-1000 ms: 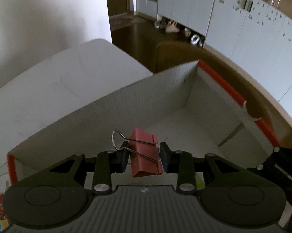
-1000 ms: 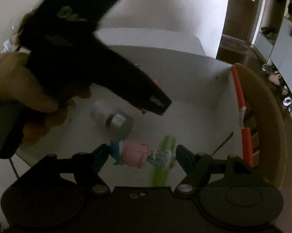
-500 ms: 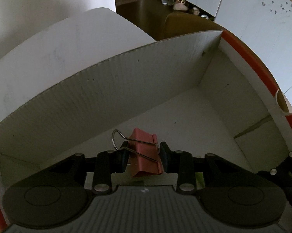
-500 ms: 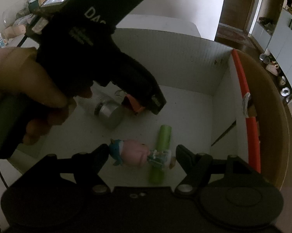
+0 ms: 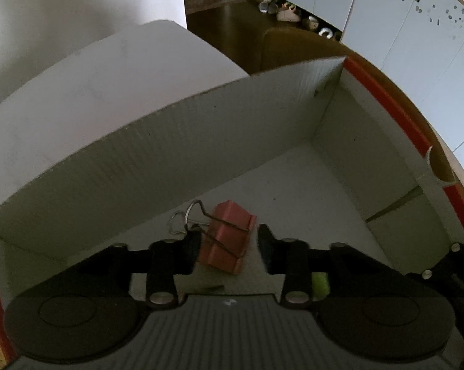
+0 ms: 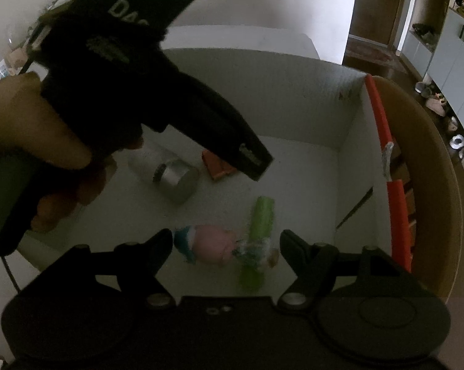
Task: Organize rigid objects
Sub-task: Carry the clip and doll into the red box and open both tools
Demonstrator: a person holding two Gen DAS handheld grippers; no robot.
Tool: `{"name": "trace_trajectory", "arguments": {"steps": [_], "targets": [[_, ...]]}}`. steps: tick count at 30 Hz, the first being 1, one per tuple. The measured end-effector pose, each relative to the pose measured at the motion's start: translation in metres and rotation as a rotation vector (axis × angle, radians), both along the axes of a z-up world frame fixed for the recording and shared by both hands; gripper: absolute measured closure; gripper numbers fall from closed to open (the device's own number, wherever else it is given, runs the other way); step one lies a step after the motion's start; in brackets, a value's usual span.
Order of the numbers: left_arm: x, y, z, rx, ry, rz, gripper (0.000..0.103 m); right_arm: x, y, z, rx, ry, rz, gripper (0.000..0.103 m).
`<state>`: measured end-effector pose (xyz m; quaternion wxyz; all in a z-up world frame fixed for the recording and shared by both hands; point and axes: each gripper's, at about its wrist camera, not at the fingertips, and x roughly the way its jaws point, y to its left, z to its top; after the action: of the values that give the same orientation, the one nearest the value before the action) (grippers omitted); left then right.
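A red binder clip (image 5: 232, 231) lies tilted on the floor of a white cardboard box (image 5: 201, 141). My left gripper (image 5: 227, 240) hovers over it. Its jaws are opening and the pads stand clear of the clip on both sides. In the right wrist view the clip (image 6: 215, 166) shows partly under the left gripper's black body (image 6: 201, 117). My right gripper (image 6: 226, 240) hangs over the box with a pink-haired doll (image 6: 213, 246) crosswise between its jaws. The jaws are opening, the doll is blurred, and a thin gap shows at each tip.
A clear bottle with a silver cap (image 6: 170, 175) and a green tube (image 6: 262, 212) lie on the box floor. The box wall (image 6: 278, 98) rises behind them, with a red-edged side (image 6: 383, 123) on the right. A person's hand (image 6: 31, 135) holds the left gripper.
My left gripper has let go of the binder clip, which now lies tilted on the box floor between the spread jaws. The right jaws have widened slightly around the doll.
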<state>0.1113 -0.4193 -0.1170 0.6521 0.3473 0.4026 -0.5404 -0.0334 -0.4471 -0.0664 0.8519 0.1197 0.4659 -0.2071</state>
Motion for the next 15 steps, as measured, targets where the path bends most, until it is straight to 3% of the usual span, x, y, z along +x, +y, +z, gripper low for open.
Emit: {"name": "trace_trajectory", "arguments": {"steps": [2,15], "targets": [[-0.007,0.005,0.000,-0.021,-0.009,0.001,0.045,-0.002,0.003,0.003,-0.004,-0.012,0.004,0.021],[0.000,0.065,0.046,-0.152,-0.013,0.036,0.045,-0.028,0.022,0.038,-0.021,-0.095,0.015,0.016]]}}
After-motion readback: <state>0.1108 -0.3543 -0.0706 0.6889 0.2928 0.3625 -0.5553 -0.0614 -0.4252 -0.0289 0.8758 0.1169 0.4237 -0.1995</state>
